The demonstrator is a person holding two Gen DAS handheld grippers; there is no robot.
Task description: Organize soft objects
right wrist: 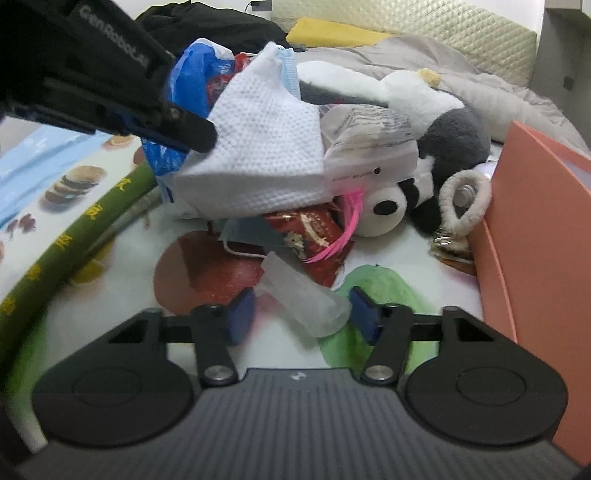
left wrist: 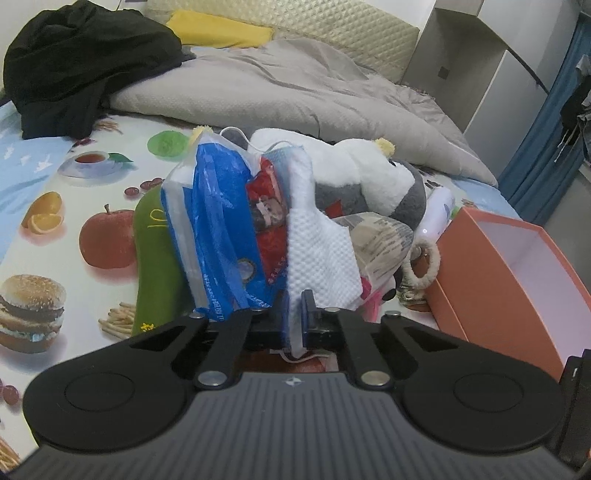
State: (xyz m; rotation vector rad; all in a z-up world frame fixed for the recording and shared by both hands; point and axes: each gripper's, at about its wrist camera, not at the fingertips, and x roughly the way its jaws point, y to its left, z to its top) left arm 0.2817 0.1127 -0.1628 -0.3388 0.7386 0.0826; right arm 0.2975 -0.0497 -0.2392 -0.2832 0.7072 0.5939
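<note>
On the bed, over a sheet (left wrist: pixel 92 177) printed with fruit and burgers, a heap of soft things lies just left of an open orange box (left wrist: pixel 509 273). The left tongs (left wrist: pixel 295 317) are closed tight on the lower edge of a white dimpled cloth (left wrist: pixel 317 251), its fabric pinched between the blue pads; from the right wrist view the same tongs (right wrist: pixel 199 136) come in from the upper left and grip the cloth (right wrist: pixel 266 147) at its left corner, holding it above the clutter. Packed against the cloth on its left are a blue-and-white plastic bag (left wrist: pixel 214 221) and a red printed packet (left wrist: pixel 269 221), with a green cushion (left wrist: pixel 155 258) lying beside them on the sheet. To the cloth's right sits a clear packet with printed text (right wrist: pixel 369 147), and behind it a grey, black and white plush toy (right wrist: pixel 436 147) lies on its side, its snout toward the camera. A fuzzy cream ring (right wrist: pixel 465 199) leans against the box wall. The right tongs (right wrist: pixel 299 314) stand partly open, low over the sheet, with a translucent plastic piece (right wrist: pixel 306 299) lying between the two blue pads; its right end looks to touch the right pad, while the left pad stands clear of it. Farther back, a grey duvet (left wrist: pixel 295 85), a black garment (left wrist: pixel 81 62) and a yellow pillow (left wrist: pixel 221 29) cover the head of the bed.
</note>
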